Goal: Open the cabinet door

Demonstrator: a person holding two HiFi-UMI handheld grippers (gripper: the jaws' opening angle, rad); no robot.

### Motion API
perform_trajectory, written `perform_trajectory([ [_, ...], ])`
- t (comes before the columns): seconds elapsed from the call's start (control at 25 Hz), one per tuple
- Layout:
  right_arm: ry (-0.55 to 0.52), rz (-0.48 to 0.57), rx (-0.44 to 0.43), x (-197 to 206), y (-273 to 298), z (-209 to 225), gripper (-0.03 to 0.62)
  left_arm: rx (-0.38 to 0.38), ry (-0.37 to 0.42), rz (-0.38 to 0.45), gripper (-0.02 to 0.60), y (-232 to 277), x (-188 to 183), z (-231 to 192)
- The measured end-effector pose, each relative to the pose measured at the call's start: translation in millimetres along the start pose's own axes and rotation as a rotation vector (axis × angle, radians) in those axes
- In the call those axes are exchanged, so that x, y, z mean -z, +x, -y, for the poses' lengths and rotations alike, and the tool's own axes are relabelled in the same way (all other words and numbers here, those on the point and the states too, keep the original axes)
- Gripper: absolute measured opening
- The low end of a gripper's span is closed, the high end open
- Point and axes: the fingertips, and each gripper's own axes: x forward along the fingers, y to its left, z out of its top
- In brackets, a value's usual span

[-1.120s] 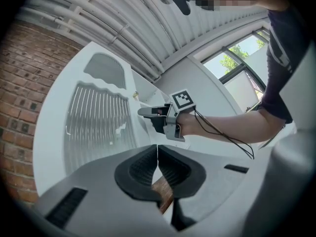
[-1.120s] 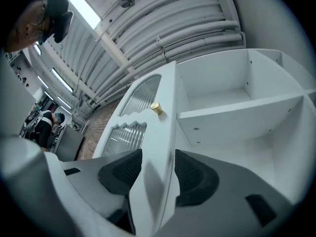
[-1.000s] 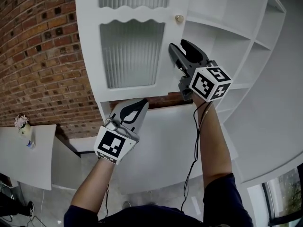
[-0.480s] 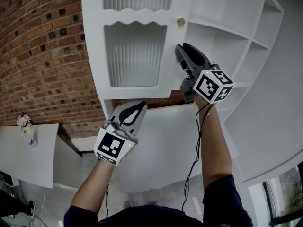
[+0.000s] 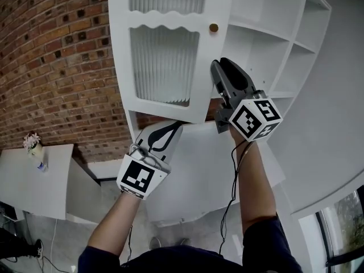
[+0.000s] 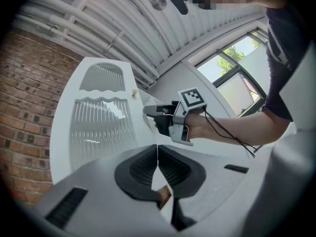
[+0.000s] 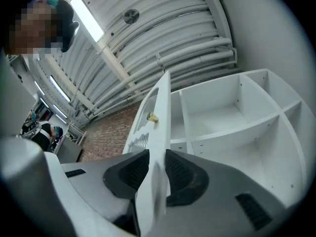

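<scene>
I see the white cabinet [image 5: 318, 84] from below, next to a brick wall [image 5: 57, 67]. Its door [image 5: 165, 61] stands partly open: the free edge is swung out from the body, and to the right of it the bare shelves [image 5: 267, 41] inside are visible. The door has two ribbed glass panes with a wavy frame between them. A small brass knob [image 5: 214, 27] sits near the free edge.

My right gripper [image 7: 157, 169] is on this free edge, below the knob. In the right gripper view the thin white edge of the door passes straight between the two dark pads, one pad on the front face and one on the back. The jaws are closing, and both pads already lie against the door, so I read it as a grasp on the edge, not on the knob.

My left gripper [image 6: 157, 154] is lower, under the bottom corner of the door and apart from it. Its jaws are clenched, the tips meet each other, and nothing is between them. It points up toward the cabinet
</scene>
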Motion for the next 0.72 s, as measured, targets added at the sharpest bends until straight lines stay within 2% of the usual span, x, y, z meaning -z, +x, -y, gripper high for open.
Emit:
perform_trajectory([
  [0.24, -0.097, 0.023, 0.001, -20.6, -25.6, -46.0, 0.084, -0.021, -0.014, 0.042, 0.009, -19.0, -25.8, 8.5],
  [0.44, -0.193, 0.043, -0.032, -34.0, -40.8, -89.5, 0.061, -0.045, -0.029, 0.075, 0.009, -39.7, -43.8, 11.3],
  [0.56, -0.265, 0.061, -0.056, -41.4, -44.8, -115.7, 0.061, -0.092, -0.044, 0.062, 0.009, -59.2, -48.9, 5.4],
  [0.72, -0.277, 0.096, -0.065, -44.8, -46.2, -139.1, 0.061, -0.146, -0.031, 0.028, 0.009, -81.9, -47.8, -10.0],
])
